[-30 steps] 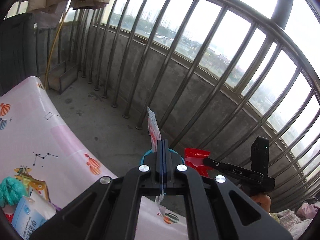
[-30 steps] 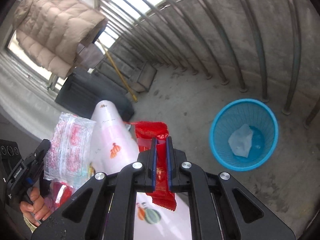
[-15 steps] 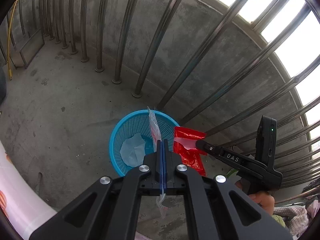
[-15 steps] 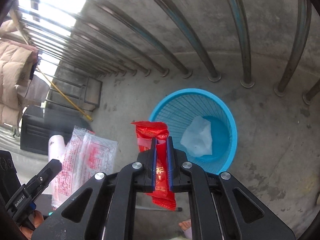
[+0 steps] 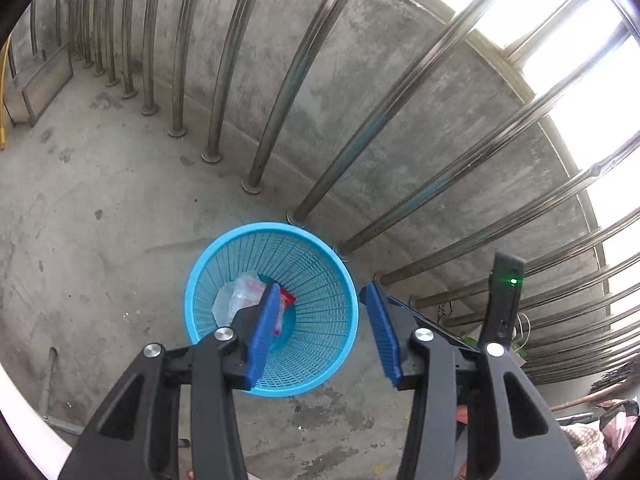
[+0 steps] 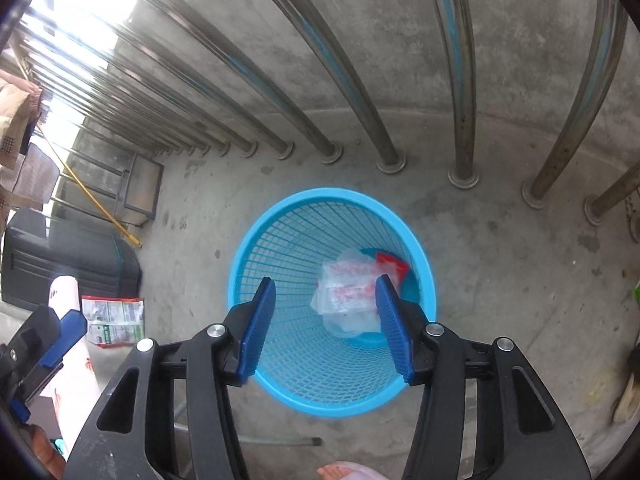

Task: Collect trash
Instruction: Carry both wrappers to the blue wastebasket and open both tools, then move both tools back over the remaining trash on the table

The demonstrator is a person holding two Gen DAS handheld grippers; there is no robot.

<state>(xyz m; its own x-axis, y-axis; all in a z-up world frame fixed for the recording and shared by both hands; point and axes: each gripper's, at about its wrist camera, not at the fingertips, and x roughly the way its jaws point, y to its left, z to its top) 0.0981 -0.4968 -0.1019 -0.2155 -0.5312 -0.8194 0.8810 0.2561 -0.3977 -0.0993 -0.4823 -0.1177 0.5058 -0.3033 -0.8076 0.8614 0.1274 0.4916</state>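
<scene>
My left gripper [image 5: 324, 320] hangs with its blue pads spread wide and nothing between them. My right gripper [image 6: 326, 320] is the same: jaws apart, empty, hovering directly over the mouth of the blue mesh basket [image 6: 416, 248].

Just past the pads, down in the bottom of the basket, lies the trash. In the right wrist view a clear wrapper with red print [image 6: 348, 292] sits near the centre, and a red wrapper [image 6: 394, 264] peeks out behind it at about two o'clock, against the basket wall. In the left wrist view the clear wrapper [image 5: 238, 300] shows at nine o'clock of my left pad, with a sliver of the red wrapper [image 5: 286, 298] beside it.

I judge the drop done. To finish well, I lift both grippers straight up, jaws wide, so no pad clips the rim and tips the light basket.

Farther off, at nine o'clock on the concrete floor [image 6: 500, 260], a printed packet [image 6: 114, 320] lies beside a dark case [image 6: 68, 260]. It may be next, though I cannot tell if it is trash. Beyond the basket, steel railing bars [image 6: 460, 80] rise at twelve o'clock.
</scene>
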